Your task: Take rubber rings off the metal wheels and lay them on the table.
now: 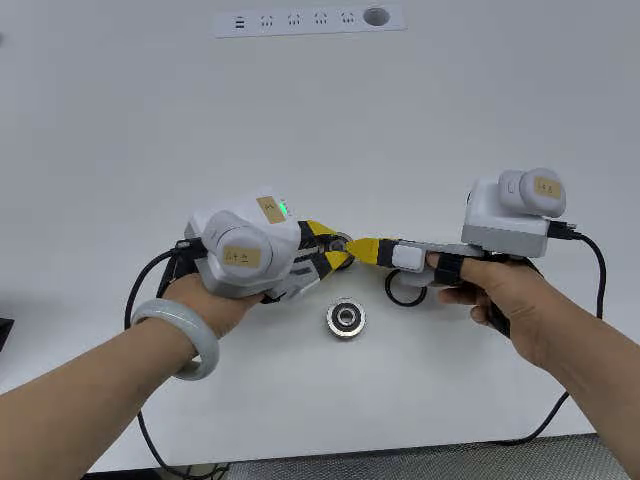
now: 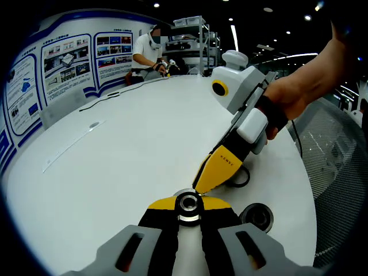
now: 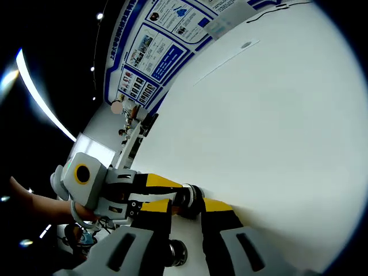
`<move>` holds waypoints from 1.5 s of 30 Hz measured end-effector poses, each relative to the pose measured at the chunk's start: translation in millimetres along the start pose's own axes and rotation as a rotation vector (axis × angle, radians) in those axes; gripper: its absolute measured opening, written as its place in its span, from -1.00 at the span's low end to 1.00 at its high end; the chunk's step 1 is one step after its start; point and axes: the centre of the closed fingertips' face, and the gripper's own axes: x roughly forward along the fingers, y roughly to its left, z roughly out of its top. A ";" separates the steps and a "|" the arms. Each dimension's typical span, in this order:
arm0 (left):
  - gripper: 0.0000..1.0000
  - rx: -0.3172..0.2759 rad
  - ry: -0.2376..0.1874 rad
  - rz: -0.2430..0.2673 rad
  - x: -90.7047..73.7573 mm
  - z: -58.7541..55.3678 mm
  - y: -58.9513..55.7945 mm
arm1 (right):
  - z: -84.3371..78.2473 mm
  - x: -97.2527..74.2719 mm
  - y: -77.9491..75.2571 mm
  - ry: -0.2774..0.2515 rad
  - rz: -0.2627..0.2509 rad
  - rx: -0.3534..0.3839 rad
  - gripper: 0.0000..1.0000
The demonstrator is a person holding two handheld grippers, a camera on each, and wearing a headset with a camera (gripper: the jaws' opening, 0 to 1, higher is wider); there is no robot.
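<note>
Left tool (image 1: 330,250) is clamped on round shiny metal wheel (image 2: 188,205), above smooth white tabletop (image 1: 300,120). Right tool (image 1: 362,250) tips at the wheel's black edge, grip I cannot tell. 2nd wheel (image 1: 345,318) & loose rubber ring (image 1: 403,293) lie near it on tabletop.

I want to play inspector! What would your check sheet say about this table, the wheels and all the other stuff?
Surface: white table, smooth.
Job's things: one silver metal wheel held off the table; a second metal wheel lying flat; a loose black rubber ring lying near it.
Clutter: white power strip at the far edge.
Grippers: left tongs shut on the held wheel; right tongs with yellow tips at that same wheel, grip unclear.
Cables: a black left cable and a black right cable.
Surroundings: blue-and-white wall posters; a seated person.
</note>
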 end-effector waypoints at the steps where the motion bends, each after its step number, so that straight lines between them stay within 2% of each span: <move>1: -0.74 -0.001 -0.001 0.000 0.0 0.0 0.0 | -0.3 0.4 0.2 0.001 0.002 0.000 -0.55; 9: -0.74 0.000 0.000 0.000 -0.4 -0.1 0.0 | 2.8 5.5 3.4 -0.003 0.019 0.010 -0.46; 21: -0.74 -0.001 -0.003 0.001 -0.6 0.1 -0.2 | 1.3 0.0 4.3 -0.003 0.035 0.039 -0.42; 33: -0.74 -0.008 -0.009 0.002 -0.4 0.1 0.2 | -0.7 -3.2 2.9 -0.034 0.058 0.136 -0.44; 45: -0.74 -0.005 -0.011 0.001 -0.7 0.0 0.1 | -1.1 -5.2 7.4 -0.037 0.045 0.093 -0.51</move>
